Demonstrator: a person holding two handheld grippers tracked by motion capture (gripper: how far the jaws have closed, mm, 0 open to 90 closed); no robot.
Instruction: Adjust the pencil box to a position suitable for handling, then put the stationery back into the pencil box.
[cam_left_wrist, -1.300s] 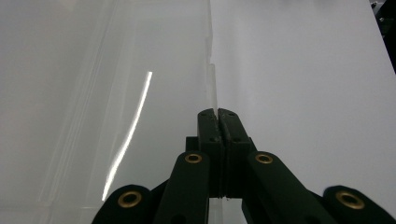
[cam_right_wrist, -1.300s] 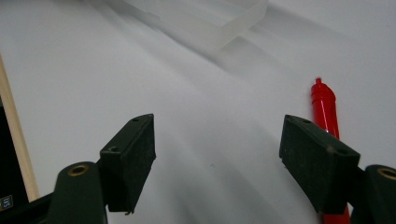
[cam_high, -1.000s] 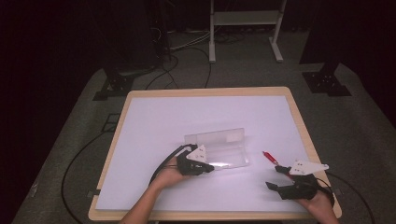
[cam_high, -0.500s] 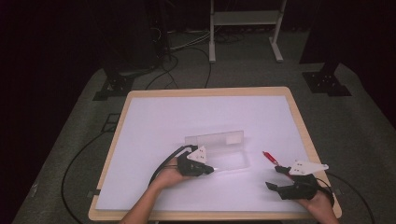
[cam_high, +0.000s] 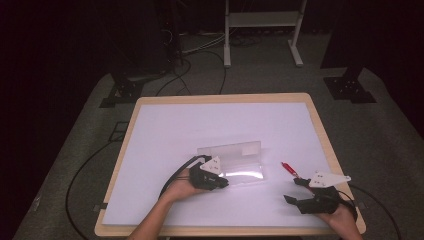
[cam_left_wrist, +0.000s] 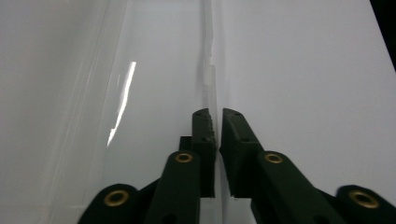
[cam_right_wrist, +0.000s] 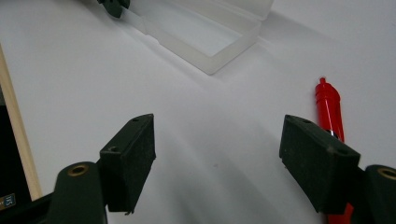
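The desk has a white top with a pale wooden rim and stands on a grey carpet floor. Black cables trail across the carpet at eleven o'clock. A white metal frame stands at twelve o'clock, and dark stand bases sit at two and ten o'clock. The room beyond lies dark.
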